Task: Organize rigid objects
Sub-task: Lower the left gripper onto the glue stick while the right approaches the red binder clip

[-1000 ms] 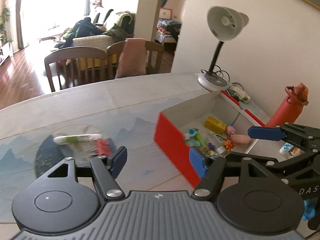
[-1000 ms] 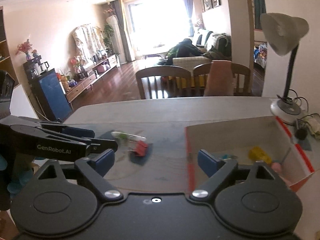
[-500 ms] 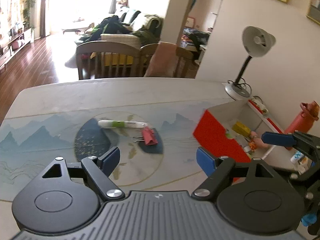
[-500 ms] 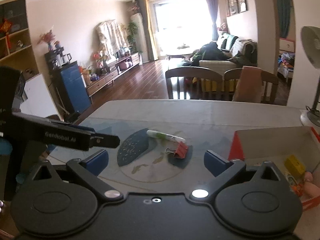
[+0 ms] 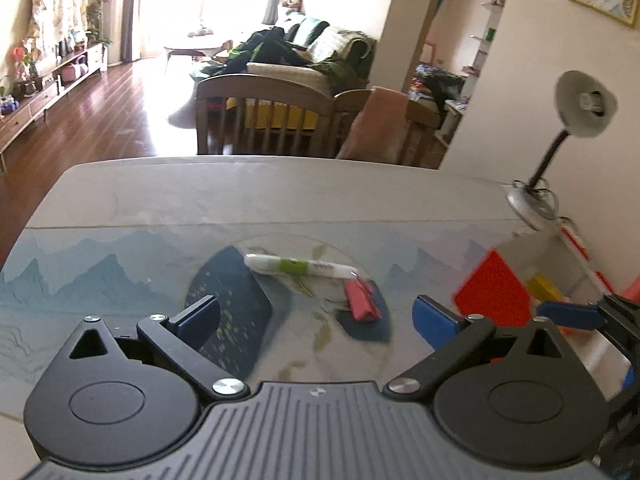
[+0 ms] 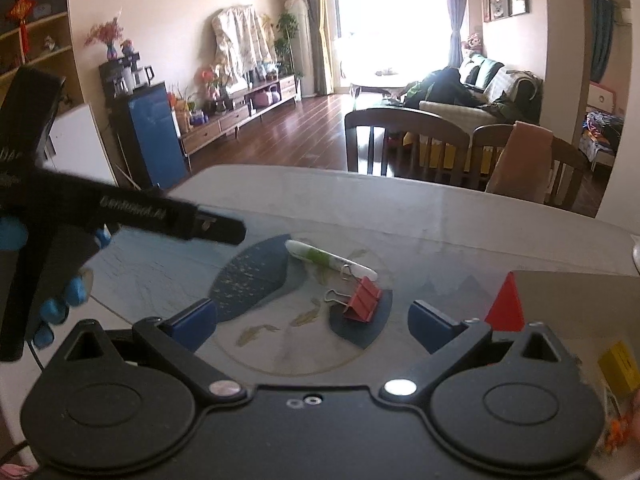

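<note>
A red binder clip (image 5: 362,300) (image 6: 360,299) lies on the table's round mat, just right of a white and green pen-like tube (image 5: 298,266) (image 6: 330,260). My left gripper (image 5: 316,318) hovers in front of both, its jaws still opening with nothing between them. My right gripper (image 6: 312,320) is open and empty, facing the same clip. A red and white cardboard box (image 5: 496,286) (image 6: 508,300) with several small items stands at the right. The left gripper's body fills the left edge of the right wrist view.
A grey desk lamp (image 5: 576,120) stands at the table's far right corner near the wall. Two wooden chairs (image 5: 264,116) line the far edge, one draped with a pink cloth (image 5: 380,124). A yellow block (image 6: 620,368) lies in the box.
Both views swung left, away from the box and toward the clip and tube. The left jaws spread wider; the right ones opened slightly. Both grippers sank closer to the table.
</note>
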### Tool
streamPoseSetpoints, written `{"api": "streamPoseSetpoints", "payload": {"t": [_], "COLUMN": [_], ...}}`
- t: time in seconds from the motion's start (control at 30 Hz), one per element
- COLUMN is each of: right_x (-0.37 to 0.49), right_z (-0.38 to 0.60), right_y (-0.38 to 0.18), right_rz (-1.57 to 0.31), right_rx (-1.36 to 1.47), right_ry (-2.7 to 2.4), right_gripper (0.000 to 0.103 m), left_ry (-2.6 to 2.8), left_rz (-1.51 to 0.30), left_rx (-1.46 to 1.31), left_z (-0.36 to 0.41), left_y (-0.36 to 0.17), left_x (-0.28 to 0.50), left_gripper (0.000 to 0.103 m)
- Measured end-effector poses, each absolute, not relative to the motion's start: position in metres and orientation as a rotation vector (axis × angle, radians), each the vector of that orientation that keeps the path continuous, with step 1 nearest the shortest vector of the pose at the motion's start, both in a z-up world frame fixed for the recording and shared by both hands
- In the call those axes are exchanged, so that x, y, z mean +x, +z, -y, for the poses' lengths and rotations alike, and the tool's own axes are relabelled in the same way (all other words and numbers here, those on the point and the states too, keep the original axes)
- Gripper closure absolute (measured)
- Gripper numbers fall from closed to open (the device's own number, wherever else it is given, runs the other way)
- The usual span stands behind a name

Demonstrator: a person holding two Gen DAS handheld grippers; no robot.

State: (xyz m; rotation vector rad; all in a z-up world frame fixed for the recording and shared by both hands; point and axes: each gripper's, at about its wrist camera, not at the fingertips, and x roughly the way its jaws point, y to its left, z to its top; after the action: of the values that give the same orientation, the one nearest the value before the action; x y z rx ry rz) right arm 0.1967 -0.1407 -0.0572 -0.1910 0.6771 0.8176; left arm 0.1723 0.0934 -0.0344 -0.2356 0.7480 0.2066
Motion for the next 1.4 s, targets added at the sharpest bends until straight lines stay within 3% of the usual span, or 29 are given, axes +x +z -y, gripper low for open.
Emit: {"api": "streamPoseSetpoints", "payload": {"t": [0.3,0.57,0.93,1.4], "right_x": [0.25,0.286,0.308,0.309], "right_z": [0.113,0.092,0.078,0.071], "right_y": [-0.104,-0.142,-0.164,-0.172], "right_rz": [-0.737,-0.802,-0.847,-0.845], "right_rx": [-0.205,-0.18,-0.18,-0.206], "right_ry": [0.791,0.73,0.674,0.638], "right_gripper": [0.002,0.011,0.018,0.047], "left_ry": [0.301,0.376,0.435,0.486], "left_rz": [-0.845,-0.93,-0.989,-0.981], "left_rx": [-0.291,-0.326,-0.331,-0.389], "left_z": [-0.128,-0.139,-0.133,-0.128], "left_y": [-0.08,-0.12,-0.153,-0.163], "left_x": [0.256,0.313,0.341,0.339], "left_gripper": [0.0,0.0,0.0,0.001]}}
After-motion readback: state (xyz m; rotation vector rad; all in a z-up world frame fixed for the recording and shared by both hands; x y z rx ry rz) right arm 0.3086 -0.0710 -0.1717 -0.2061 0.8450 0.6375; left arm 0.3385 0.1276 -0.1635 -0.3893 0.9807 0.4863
